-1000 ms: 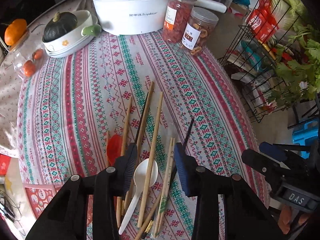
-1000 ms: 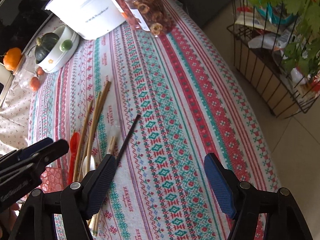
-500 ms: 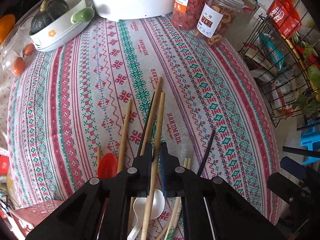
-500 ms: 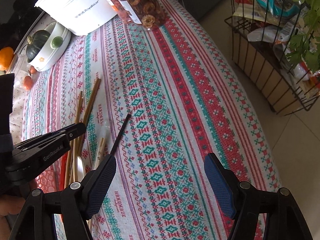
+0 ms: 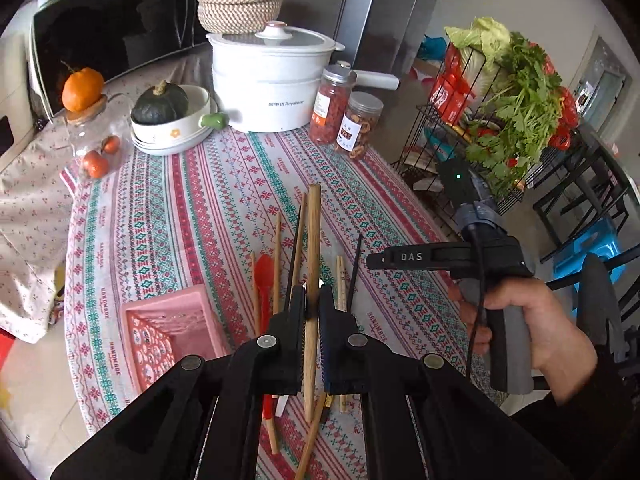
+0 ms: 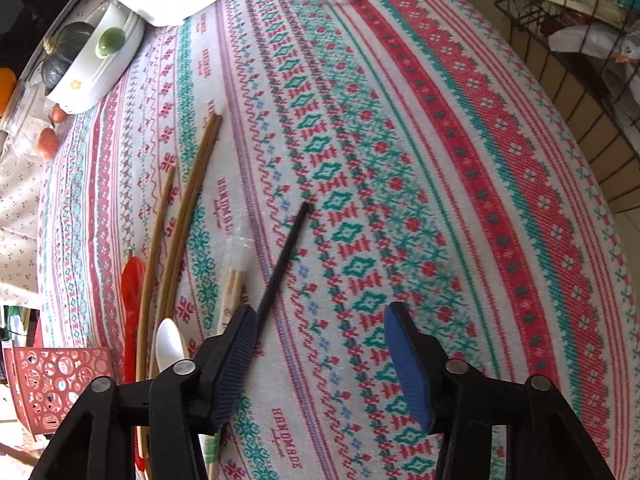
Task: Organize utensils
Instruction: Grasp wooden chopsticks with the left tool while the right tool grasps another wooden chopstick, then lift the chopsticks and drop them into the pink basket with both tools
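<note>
My left gripper is shut on a wooden chopstick and holds it lifted above the table. Below it lie more wooden chopsticks, a red spoon, a black chopstick and a wrapped pair of chopsticks. A pink perforated basket stands to the left. My right gripper is open and empty just above the tablecloth, beside the black chopstick, the wrapped pair, a white spoon, the red spoon and the wooden chopsticks.
At the back of the table stand a white pot, two jars, a bowl with a green squash and a glass jar with an orange. A wire rack of vegetables stands to the right. The table edge curves nearby.
My left gripper closed on a wooden chopstick and lifted it off the table, and the view tilted up. My right gripper moved lower and closer to the black chopstick, still open.
</note>
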Demonstrator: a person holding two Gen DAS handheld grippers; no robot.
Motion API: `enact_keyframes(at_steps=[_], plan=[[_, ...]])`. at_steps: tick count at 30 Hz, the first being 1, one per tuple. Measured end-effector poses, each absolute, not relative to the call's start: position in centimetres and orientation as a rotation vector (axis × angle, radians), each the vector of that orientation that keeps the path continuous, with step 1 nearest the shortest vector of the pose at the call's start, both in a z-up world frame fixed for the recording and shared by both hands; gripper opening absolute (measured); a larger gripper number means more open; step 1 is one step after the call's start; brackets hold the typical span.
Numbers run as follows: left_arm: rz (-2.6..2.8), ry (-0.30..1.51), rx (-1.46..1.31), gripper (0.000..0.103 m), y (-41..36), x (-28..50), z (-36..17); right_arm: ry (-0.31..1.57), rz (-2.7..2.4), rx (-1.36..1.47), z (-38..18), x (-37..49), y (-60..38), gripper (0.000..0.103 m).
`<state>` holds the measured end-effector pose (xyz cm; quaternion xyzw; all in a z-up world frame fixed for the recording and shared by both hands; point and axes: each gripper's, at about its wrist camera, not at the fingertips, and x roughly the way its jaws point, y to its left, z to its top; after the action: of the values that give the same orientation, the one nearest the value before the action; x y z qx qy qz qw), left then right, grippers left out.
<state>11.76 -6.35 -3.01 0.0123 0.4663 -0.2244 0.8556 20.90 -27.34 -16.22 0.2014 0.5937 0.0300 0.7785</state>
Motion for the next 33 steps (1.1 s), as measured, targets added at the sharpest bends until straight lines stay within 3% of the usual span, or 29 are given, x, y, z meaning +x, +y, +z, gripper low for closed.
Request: enact_keyframes(at_steps=[5, 10, 14, 20, 21, 26, 30, 31, 33], plan=[[-0.489, 0.92, -0.04, 0.006, -2.4, 8.8, -0.9, 1.293, 0.125, 0.432, -16.8, 21.7, -24.4, 0.034], [-0.488, 0.876, -0.092, 0.006, 0.1, 7.2, -0.7, 1.281, 0.101, 0.354, -17.2, 22.3, -22.6, 0.027], [-0.491, 0.863, -0.088, 0.006, 0.5, 6.6, -0.5, 1.293, 0.105, 0.256, -17.5, 22.5, -21.1, 0.007], [-0.478, 0.853, -0.104, 0.006, 1.3, 6.3, -0.4, 1.249, 0.097, 0.247, -16.0, 22.6, -20.7, 0.008], [-0.478, 0.851, -0.105, 0.006, 1.3, 6.2, -0.4, 1.258, 0.092, 0.266, -16.2, 22.7, -21.0, 0.016], [-0.477, 0.853, -0.094, 0.006, 1.2, 6.1, -0.6, 1.307, 0.068, 0.246, -17.8, 23.1, -20.4, 0.023], [-0.476, 0.846, -0.085, 0.006, 1.1, 6.1, -0.5, 1.289, 0.05, 0.019, -17.8, 22.8, -17.3, 0.033], [-0.472, 0.843, -0.08, 0.006, 1.0, 6.1, -0.5, 1.279, 0.045, -0.027, -17.8, 22.7, -16.6, 0.033], [-0.459, 0.837, -0.075, 0.006, 1.1, 6.1, -0.5, 1.276, 0.047, 0.008, -17.9, 22.8, -16.6, 0.021]])
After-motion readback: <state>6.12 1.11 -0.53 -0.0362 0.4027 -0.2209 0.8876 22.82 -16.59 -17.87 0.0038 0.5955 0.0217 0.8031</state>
